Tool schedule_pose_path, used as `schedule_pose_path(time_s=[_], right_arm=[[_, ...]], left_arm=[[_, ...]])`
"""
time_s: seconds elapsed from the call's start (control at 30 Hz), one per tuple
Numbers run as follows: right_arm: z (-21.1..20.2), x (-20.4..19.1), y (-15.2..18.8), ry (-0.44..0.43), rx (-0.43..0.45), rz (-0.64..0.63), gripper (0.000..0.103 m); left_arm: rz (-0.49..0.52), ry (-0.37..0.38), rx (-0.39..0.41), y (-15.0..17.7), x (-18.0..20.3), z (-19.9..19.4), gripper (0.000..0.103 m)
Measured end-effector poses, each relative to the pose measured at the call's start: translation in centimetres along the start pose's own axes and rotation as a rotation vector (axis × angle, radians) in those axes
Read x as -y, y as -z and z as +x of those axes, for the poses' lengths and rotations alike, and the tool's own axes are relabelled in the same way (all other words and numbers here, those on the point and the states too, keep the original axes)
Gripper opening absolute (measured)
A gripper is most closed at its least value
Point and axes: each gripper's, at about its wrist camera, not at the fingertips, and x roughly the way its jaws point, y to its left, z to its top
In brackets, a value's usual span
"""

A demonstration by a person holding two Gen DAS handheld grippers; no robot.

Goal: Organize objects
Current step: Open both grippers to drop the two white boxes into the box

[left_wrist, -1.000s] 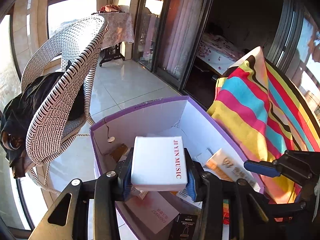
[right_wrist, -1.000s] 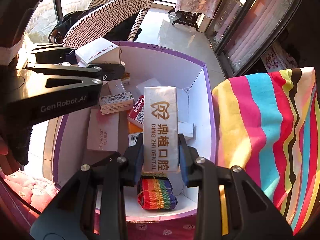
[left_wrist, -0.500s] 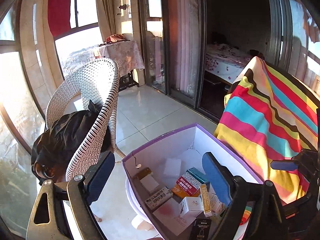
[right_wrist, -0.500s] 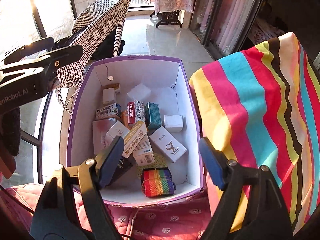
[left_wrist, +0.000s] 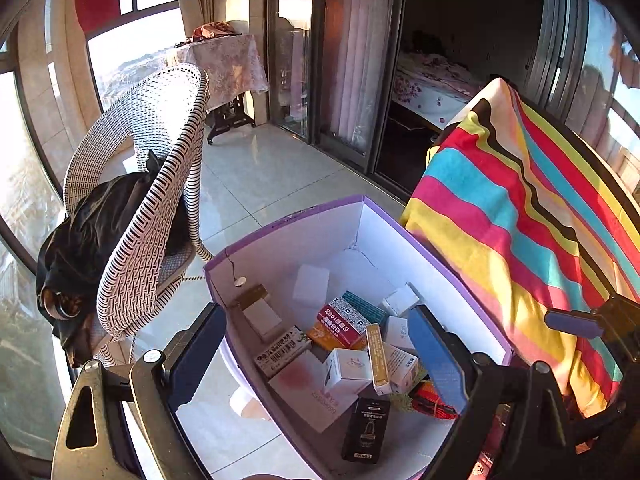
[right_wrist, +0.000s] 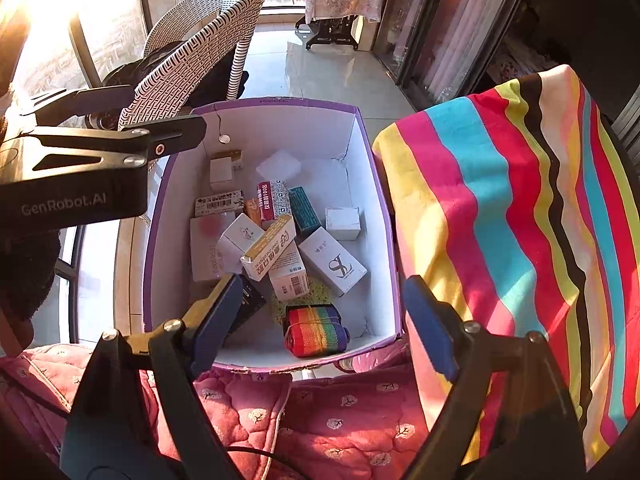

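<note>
A wicker chair (right_wrist: 208,44) with dark clothing on its seat is seen at the far left. Beside it, the left tool (left_wrist: 320,364) is held above the purple-edged box (right_wrist: 276,106), its blue pads spread wide with nothing between them. Inside the box lie many small cartons: a long gold-and-white dental carton (right_wrist: 269,249) rests tilted across the pile, a white "LS" carton (right_wrist: 333,266) lies just beside it, and a rainbow strap roll (right_wrist: 316,330) sits at the near wall. The right tool (right_wrist: 320,326) is likewise held apart and empty over the box's near edge. A striped blanket (right_wrist: 512,216) is draped at the right.
</note>
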Motion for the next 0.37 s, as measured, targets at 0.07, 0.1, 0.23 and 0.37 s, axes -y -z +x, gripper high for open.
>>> schedule_pose_path(time_s=[0.07, 0.1, 0.23, 0.37], right_arm=[[0.05, 0.03, 0.28, 0.001, -0.004, 0.000, 0.085], [0.07, 0.06, 0.37, 0.003, -0.005, 0.001, 0.085], [0.14, 0.23, 0.56, 0.005, -0.008, 0.008, 0.085], [0.31, 0.24, 0.67, 0.009, -0.014, 0.006, 0.085]], left_arm=[[-0.002, 0.002, -0.010, 0.10, 0.13, 0.20, 0.093], [-0.001, 0.002, -0.010, 0.19, 0.17, 0.19, 0.093], [-0.005, -0.008, -0.003, 0.37, 0.25, 0.27, 0.093], [-0.038, -0.011, 0.004, 0.63, -0.06, 0.50, 0.093]])
